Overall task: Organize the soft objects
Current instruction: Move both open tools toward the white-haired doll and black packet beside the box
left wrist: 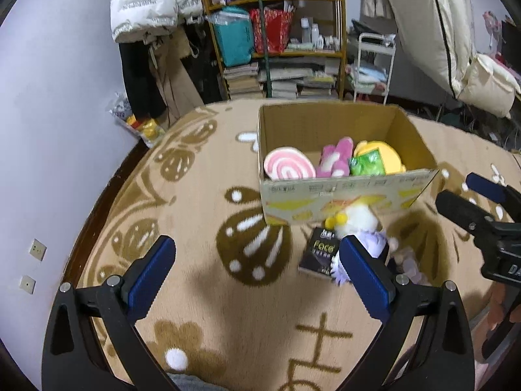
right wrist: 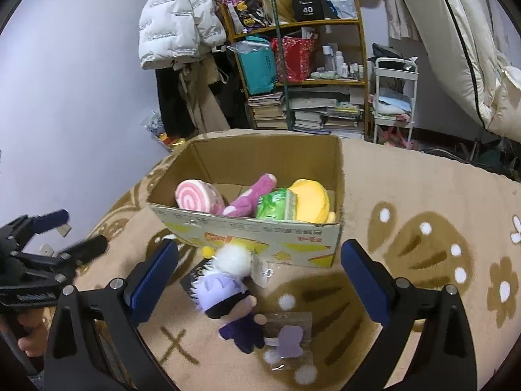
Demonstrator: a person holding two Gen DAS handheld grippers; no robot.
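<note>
An open cardboard box (left wrist: 351, 195) (right wrist: 260, 238) stands on the beige carpet and holds a pink swirl plush (right wrist: 198, 197), a pink plush (right wrist: 250, 195), a green tissue pack (right wrist: 276, 203) and a yellow plush (right wrist: 311, 200). In front of the box lie a white fluffy plush with a yellow ball (right wrist: 231, 259), a doll with pale purple hair and dark clothes (right wrist: 228, 306) and a small packaged purple toy (right wrist: 289, 339). My right gripper (right wrist: 260, 277) is open above the doll. My left gripper (left wrist: 257, 273) is open over bare carpet, left of the doll (left wrist: 374, 244).
A black box marked FACE (left wrist: 320, 254) lies under the white plush. Behind the carpet stand a crowded shelf (left wrist: 276, 32), a white cart (left wrist: 374, 65) and hanging coats (left wrist: 146, 9). A wall (left wrist: 49, 114) is on the left. A hand (right wrist: 31, 339) holds the left gripper.
</note>
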